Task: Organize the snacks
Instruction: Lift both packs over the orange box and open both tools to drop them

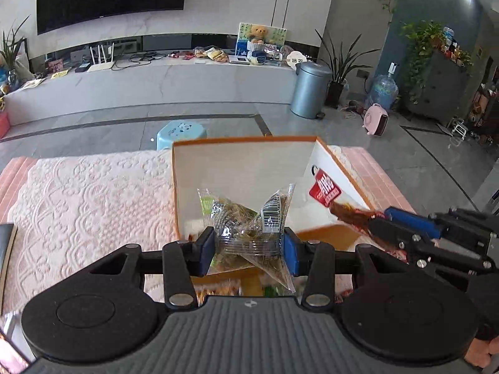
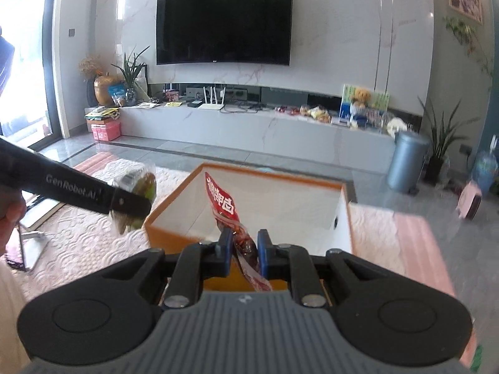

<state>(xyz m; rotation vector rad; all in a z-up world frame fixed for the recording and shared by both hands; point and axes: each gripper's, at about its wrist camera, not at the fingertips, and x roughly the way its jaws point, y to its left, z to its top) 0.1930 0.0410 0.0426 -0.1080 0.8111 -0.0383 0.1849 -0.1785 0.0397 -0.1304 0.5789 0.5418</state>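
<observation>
My left gripper (image 1: 249, 249) is shut on a clear packet of green-brown snack (image 1: 246, 218), held just before the near wall of an orange-edged box with a white inside (image 1: 240, 162). The same packet (image 2: 137, 187) shows at the left of the right wrist view, in the left gripper (image 2: 131, 204). My right gripper (image 2: 244, 249) is shut on a red snack packet (image 2: 223, 201) that sticks up over the box (image 2: 341, 215). In the left wrist view the right gripper (image 1: 379, 219) comes in from the right with the red packet (image 1: 326, 191) over the box's right side.
The box stands on a table covered with a pale pink embossed cloth (image 1: 87, 193). More snack packets lie blurred below the left gripper (image 1: 218, 290). A blue stool (image 1: 181, 132) is beyond the table, a grey bin (image 1: 310, 90) further right. A hand (image 2: 9, 218) holds the left gripper's handle.
</observation>
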